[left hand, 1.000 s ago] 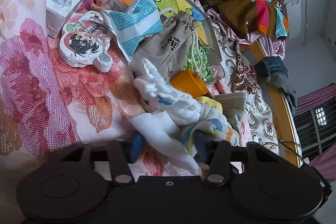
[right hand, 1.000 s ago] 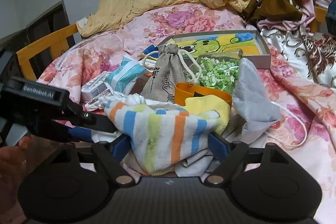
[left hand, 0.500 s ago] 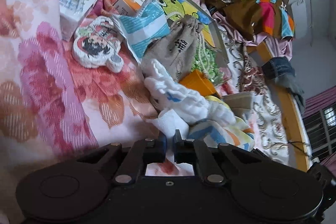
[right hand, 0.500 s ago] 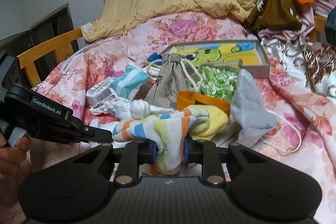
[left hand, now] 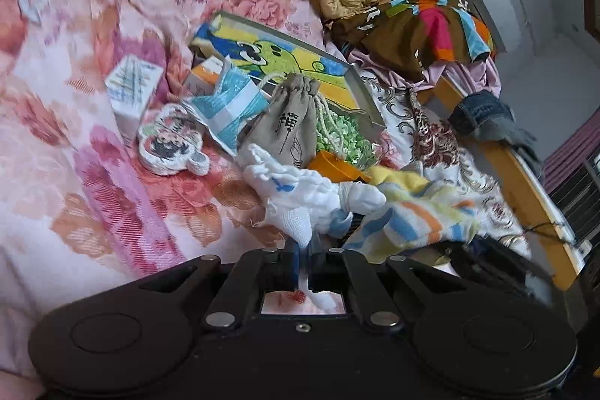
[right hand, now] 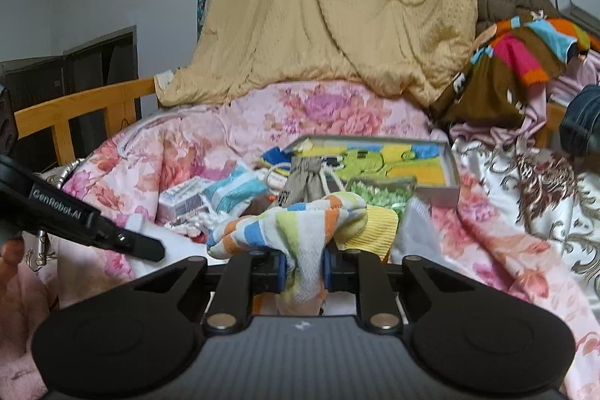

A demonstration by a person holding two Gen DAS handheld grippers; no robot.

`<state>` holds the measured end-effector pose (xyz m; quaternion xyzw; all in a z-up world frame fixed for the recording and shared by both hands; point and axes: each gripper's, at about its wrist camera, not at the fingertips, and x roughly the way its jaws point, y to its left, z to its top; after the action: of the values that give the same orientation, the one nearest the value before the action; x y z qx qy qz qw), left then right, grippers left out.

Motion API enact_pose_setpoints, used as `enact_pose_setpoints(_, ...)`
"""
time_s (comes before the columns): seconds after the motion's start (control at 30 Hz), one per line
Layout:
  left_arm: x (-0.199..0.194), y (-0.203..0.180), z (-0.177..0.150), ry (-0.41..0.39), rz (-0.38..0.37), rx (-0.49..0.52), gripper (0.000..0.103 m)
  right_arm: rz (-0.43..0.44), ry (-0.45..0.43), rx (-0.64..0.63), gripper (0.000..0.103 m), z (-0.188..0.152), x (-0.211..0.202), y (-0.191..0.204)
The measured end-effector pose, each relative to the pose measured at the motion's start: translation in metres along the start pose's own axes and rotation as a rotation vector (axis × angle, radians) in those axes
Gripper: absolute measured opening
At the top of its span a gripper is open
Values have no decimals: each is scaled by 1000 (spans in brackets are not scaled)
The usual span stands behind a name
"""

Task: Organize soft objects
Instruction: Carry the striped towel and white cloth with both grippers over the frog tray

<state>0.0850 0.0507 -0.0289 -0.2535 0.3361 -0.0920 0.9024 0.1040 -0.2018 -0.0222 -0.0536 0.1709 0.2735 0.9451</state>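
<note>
The left gripper (left hand: pixel 303 252) pinches a white gauzy cloth (left hand: pixel 296 194). The right gripper (right hand: pixel 303 265) has just squeezed onto a soft striped towel (right hand: pixel 296 223), near the grey drawstring pouch (right hand: pixel 305 180).

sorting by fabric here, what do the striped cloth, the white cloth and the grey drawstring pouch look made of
Striped cloth: looks like looped terry cotton, matte and fuzzy.
White cloth: thin, open-weave gauze or muslin by its crinkles and frayed edge, though that is a guess.
Grey drawstring pouch: coarse linen or burlap-like weave, matte, printed black character, twisted cord.
</note>
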Motion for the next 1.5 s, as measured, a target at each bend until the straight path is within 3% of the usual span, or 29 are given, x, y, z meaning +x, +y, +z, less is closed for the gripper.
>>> enact_pose_setpoints(0.23, -20, -11, 0, 28, 36, 60, 2, 4, -65, 17, 20, 6, -15, -4)
enact_pose_setpoints(0.47, -48, -28, 11, 12, 10, 85, 2, 13, -106, 47, 20, 10, -25, -10)
enact_pose_setpoints(0.73, -65, -48, 47, 48, 17, 126, 2, 26, -123, 61, 20, 17, -26, -16)
enact_pose_setpoints(0.93, -58, -59, 89, 18, -60, 84, 2, 11, -141, 59, 20, 35, -12, -26)
enact_pose_setpoints(1.1, -39, -78, 125, -62, -86, 132, 2, -18, -198, 45, 20, 68, 22, -47)
enact_pose_setpoints(1.3, 14, -95, 178, -105, -98, 171, 2, -11, -227, 106, 20, 104, 93, -88)
enact_pose_setpoints(1.5, 93, -101, 222, -97, -86, 184, 2, -30, -164, 97, 21, 107, 158, -126)
